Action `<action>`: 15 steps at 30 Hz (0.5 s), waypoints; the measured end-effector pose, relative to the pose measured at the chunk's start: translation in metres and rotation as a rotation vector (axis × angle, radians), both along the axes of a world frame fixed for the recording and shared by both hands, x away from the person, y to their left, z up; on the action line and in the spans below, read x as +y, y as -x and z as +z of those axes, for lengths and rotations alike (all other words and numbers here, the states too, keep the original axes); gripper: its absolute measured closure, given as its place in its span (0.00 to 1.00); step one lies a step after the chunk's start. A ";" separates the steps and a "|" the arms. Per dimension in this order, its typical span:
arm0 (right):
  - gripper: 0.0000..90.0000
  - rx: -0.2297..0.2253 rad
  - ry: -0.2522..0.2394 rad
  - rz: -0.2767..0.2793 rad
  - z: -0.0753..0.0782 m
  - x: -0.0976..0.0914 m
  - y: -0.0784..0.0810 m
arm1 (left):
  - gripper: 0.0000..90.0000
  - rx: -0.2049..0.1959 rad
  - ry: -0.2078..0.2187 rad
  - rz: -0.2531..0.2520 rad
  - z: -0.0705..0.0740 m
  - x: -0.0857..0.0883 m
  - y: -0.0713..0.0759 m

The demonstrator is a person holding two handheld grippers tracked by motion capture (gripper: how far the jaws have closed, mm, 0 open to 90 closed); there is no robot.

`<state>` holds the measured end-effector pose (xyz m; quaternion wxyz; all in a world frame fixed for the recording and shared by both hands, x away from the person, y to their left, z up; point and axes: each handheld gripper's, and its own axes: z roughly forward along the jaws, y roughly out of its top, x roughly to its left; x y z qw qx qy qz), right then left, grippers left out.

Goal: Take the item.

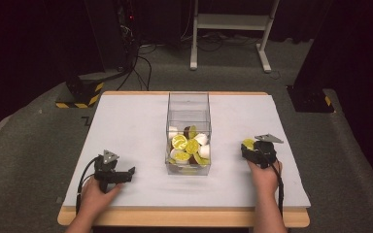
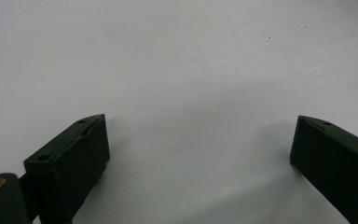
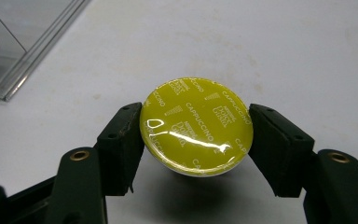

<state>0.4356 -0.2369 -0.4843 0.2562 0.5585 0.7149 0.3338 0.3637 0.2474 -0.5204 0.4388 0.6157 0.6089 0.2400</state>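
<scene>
Round coffee capsule with a glossy yellow foil lid printed "CAPPUCCINO" (image 3: 196, 126) sits clamped between the two black jaws of the right gripper (image 3: 196, 135), lid facing the camera, both pads pressed against its rim; it hangs just above the white tabletop (image 3: 270, 51) (a shadow lies beneath it). In the high view the capsule (image 1: 248, 143) is at the right gripper (image 1: 252, 148), on the right side of the table, apart from the clear rectangular plastic bin (image 1: 188, 104) at the centre. The bin holds a heap of capsules (image 1: 188, 148), yellow-lidded, white and brown; one corner of its wall shows at the upper left of the right gripper view (image 3: 23, 51). Left gripper (image 2: 200, 140) rests low over bare tabletop at the left front (image 1: 119, 174), jaws spread wide, nothing between them.
</scene>
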 end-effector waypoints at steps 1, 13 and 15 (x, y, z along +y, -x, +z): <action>0.42 0.003 0.004 0.003 -0.001 0.000 0.000 | 0.06 -0.001 0.000 -0.001 0.000 0.000 0.000; 0.27 -0.010 -0.005 0.005 -0.001 0.001 -0.001 | 0.06 -0.001 0.001 0.001 0.000 0.000 0.000; 0.24 -0.021 -0.005 0.007 0.001 0.002 0.000 | 0.06 -0.001 0.001 0.000 0.000 0.000 0.000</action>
